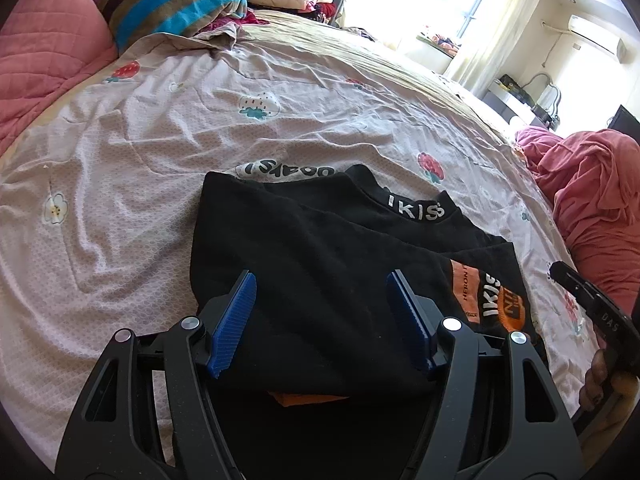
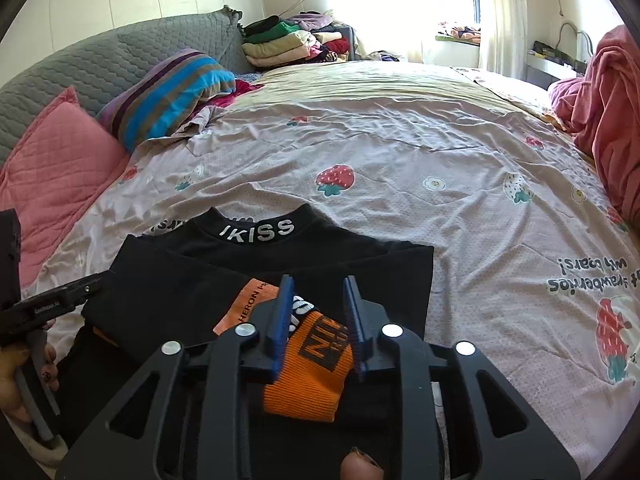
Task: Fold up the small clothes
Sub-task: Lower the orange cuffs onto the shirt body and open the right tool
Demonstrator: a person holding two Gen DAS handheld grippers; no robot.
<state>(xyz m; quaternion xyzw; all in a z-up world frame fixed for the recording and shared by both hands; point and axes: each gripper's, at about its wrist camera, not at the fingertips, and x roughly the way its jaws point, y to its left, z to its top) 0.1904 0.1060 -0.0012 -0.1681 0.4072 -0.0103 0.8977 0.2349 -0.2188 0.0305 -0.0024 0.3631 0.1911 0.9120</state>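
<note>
A small black top (image 1: 320, 264) with a white "IKISS" collar and an orange patch lies partly folded on the strawberry-print bed sheet (image 1: 132, 168). My left gripper (image 1: 322, 284) is open, its blue pads spread wide above the black fabric, holding nothing. In the right wrist view the same top (image 2: 280, 264) lies in front. My right gripper (image 2: 318, 292) has its blue pads a narrow gap apart, with the orange cuff (image 2: 312, 372) between them; the pads do not clearly press it. The right gripper's body also shows at the left view's right edge (image 1: 592, 308).
A pink pillow (image 2: 56, 172) and a striped pillow (image 2: 168, 92) lie at the bed's head on the left. A stack of folded clothes (image 2: 288, 44) sits at the far end. A crumpled pink blanket (image 2: 612, 120) lies on the right side.
</note>
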